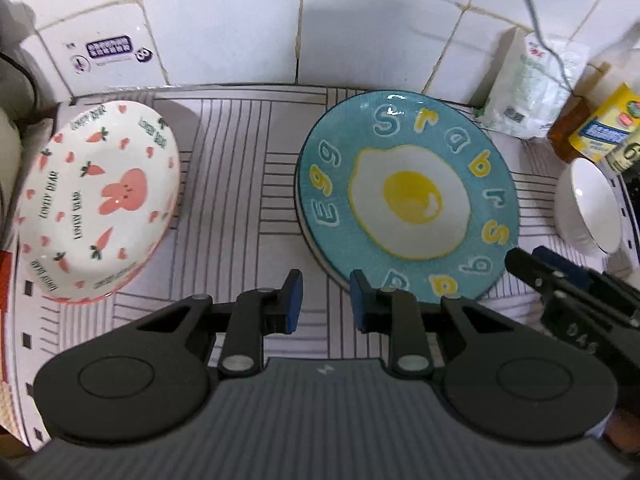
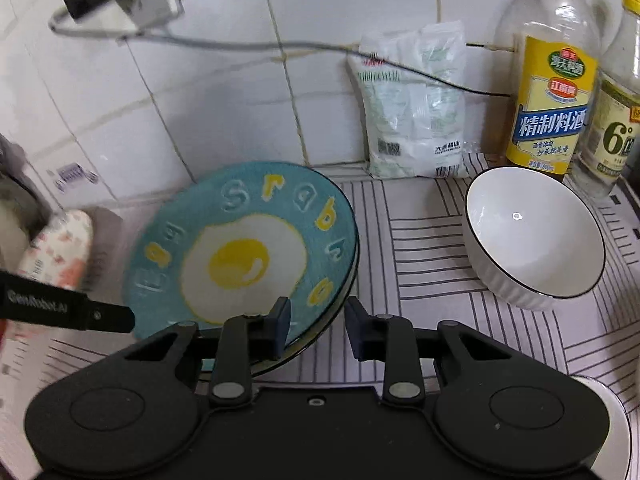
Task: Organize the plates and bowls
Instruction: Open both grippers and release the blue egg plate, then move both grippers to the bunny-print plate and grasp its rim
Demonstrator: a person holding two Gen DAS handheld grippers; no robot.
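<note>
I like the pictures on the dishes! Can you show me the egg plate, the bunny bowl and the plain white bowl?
egg plate (image 1: 412,196): left wrist view, on the painted yolk.
bunny bowl (image 1: 122,192): left wrist view, on the pink bunny inside.
plain white bowl (image 2: 532,236): right wrist view, on its inner wall.

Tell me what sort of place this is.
Most likely a home kitchen counter: a white tiled wall behind it, a bottle of cooking wine beside a white bowl, and an egg-print plate on a striped mat.

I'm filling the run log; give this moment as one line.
left gripper: open, empty | right gripper: open, empty | egg plate: on mat | rabbit bowl: left | white bowl: right
</note>
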